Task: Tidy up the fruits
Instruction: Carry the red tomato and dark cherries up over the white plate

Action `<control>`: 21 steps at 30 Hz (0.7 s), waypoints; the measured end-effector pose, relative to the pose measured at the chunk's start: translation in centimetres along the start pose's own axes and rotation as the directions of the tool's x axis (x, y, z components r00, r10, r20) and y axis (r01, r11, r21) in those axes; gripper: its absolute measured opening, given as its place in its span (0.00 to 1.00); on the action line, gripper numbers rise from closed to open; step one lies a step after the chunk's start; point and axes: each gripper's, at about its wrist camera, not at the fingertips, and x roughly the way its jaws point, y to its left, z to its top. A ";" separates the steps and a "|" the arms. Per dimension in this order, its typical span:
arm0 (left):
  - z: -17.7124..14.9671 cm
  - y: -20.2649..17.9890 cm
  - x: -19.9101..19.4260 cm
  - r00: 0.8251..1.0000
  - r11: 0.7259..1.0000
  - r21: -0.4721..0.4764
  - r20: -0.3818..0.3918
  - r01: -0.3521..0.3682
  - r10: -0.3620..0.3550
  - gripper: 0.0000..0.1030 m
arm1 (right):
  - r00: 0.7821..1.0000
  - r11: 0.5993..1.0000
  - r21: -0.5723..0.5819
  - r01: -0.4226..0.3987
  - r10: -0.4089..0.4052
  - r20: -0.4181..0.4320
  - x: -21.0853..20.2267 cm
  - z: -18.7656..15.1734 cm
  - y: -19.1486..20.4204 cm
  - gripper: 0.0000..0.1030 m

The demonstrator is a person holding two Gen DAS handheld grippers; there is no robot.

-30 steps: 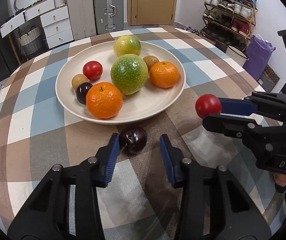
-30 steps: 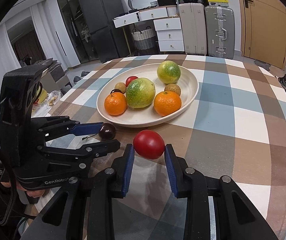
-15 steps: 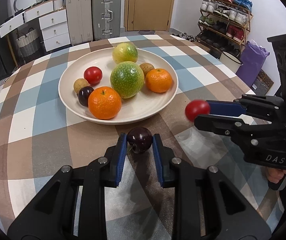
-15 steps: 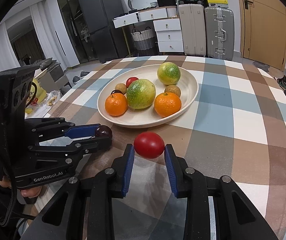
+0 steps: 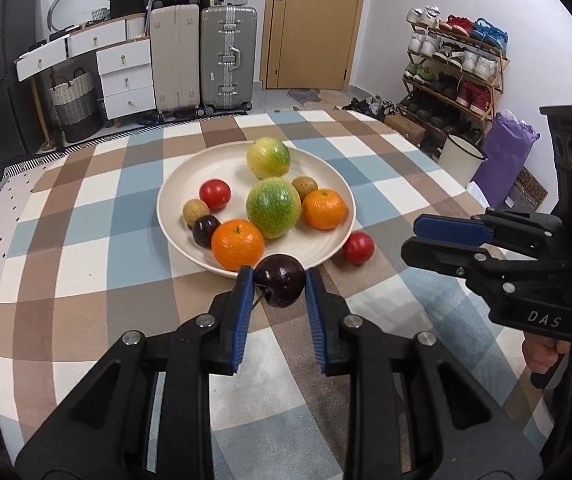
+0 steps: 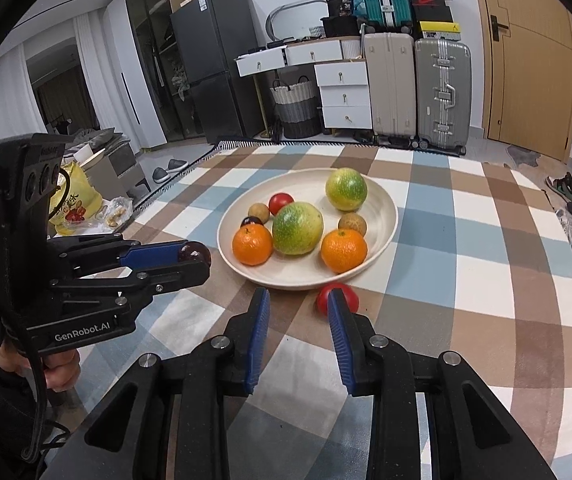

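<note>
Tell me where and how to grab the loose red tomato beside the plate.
Grip the red tomato across its round middle, coming from the near side. It sits against the plate rim, so the right gripper probably fits only if its jaws straddle it left and right.

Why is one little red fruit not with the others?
A small red fruit lies on the checked tablecloth, right beside the plate's rim instead of in it with the other fruit. The right tongs are open and empty. The left tongs hold a dark plum.
</note>
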 end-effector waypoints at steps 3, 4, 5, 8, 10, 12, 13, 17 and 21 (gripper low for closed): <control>0.4 0.4 -0.7 1.000 1.000 -0.012 0.015 -0.003 0.003 0.23 | 1.000 1.000 -0.009 0.014 -0.014 -0.003 -0.1 0.2 0.0 0.30; 0.4 0.5 -0.9 1.000 1.000 -0.015 0.017 -0.006 0.007 0.23 | 1.000 1.000 -0.006 0.011 -0.011 -0.008 0.1 0.1 -0.1 0.30; 0.4 0.6 -1.0 1.000 1.000 -0.018 0.017 -0.009 0.009 0.23 | 1.000 1.000 0.001 0.007 -0.007 -0.019 0.4 -0.1 -0.3 0.29; 0.3 0.9 -1.1 1.000 1.000 -0.021 0.012 -0.013 0.013 0.23 | 0.998 1.000 0.018 0.018 -0.017 -0.058 1.8 -0.8 -1.0 0.29; 0.1 0.9 -0.9 1.000 1.000 -0.023 0.006 -0.017 0.017 0.23 | 0.997 0.999 0.038 0.034 -0.031 -0.078 2.9 -1.1 -1.6 0.30; 0.0 1.1 -0.7 1.000 0.999 -0.029 -0.001 -0.017 0.017 0.23 | 0.995 0.998 0.049 0.045 -0.041 -0.094 3.8 -1.1 -2.0 0.31; -0.1 1.2 -0.6 1.000 0.999 -0.031 -0.003 -0.021 0.021 0.23 | 0.993 0.998 0.044 0.053 -0.048 -0.103 4.4 -1.1 -2.2 0.32; 0.0 1.7 -0.2 1.000 0.999 -0.042 -0.008 -0.026 0.026 0.23 | 0.990 0.997 0.038 0.070 -0.065 -0.127 6.2 -0.8 -2.6 0.40; 0.2 2.1 0.2 0.999 0.998 -0.049 -0.012 -0.031 0.031 0.23 | 0.989 0.998 0.032 0.059 -0.054 -0.135 7.4 -0.4 -2.5 0.44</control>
